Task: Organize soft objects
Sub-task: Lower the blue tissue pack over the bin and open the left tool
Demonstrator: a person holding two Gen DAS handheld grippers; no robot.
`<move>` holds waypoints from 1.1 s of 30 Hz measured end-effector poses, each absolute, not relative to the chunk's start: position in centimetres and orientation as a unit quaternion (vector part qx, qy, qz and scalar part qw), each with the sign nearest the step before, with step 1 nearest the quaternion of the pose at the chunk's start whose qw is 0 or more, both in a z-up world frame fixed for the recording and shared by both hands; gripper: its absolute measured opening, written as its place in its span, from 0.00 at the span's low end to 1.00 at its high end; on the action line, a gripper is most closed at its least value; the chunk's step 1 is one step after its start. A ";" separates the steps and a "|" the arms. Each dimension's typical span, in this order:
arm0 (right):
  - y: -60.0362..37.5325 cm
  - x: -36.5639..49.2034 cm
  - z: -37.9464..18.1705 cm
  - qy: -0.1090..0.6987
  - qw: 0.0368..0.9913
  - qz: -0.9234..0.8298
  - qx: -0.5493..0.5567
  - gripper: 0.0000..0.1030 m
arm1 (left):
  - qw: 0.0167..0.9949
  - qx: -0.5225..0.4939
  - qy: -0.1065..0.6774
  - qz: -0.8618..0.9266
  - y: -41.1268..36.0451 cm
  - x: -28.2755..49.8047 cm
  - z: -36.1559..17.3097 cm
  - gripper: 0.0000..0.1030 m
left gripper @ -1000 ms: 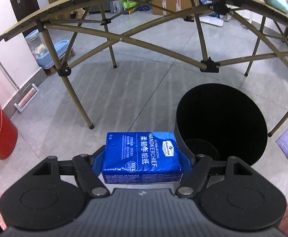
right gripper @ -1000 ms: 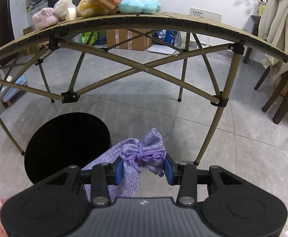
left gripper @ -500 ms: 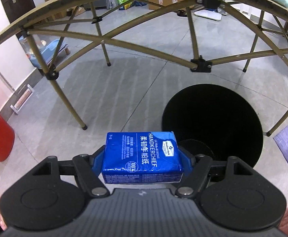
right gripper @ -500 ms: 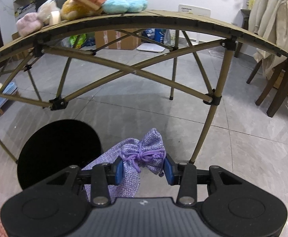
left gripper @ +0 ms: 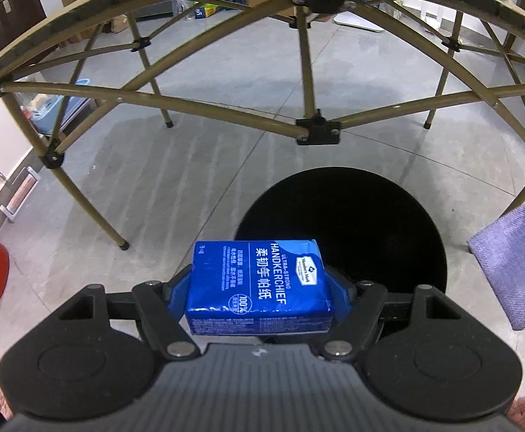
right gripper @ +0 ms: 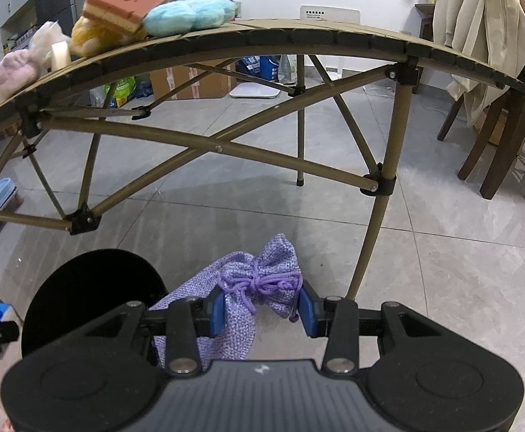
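1. Left wrist view — left gripper [left gripper: 258,288] clamped on blue handkerchief pack [left gripper: 258,284], long axis crosswise between the pads; black bin [left gripper: 341,230] opening just ahead-right, nearer this hand.
2. Right wrist view — right gripper [right gripper: 260,309] pinching purple drawstring pouch [right gripper: 258,284]; bin [right gripper: 93,298] lies left.

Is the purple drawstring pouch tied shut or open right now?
Tied shut. The purple pouch has its neck gathered and its cord knotted, right where the right tool clamps it.
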State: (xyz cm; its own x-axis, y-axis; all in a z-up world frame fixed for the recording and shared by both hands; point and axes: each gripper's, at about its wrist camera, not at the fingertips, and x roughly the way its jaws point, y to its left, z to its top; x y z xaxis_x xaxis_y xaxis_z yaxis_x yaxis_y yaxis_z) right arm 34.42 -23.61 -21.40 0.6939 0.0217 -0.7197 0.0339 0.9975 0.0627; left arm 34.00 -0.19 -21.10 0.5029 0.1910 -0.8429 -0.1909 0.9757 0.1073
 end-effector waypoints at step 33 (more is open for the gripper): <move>-25.6 35.1 -22.9 0.404 0.913 -0.039 0.038 0.39 | 0.848 -0.029 0.523 0.083 -6.2 37.9 -24.3 0.72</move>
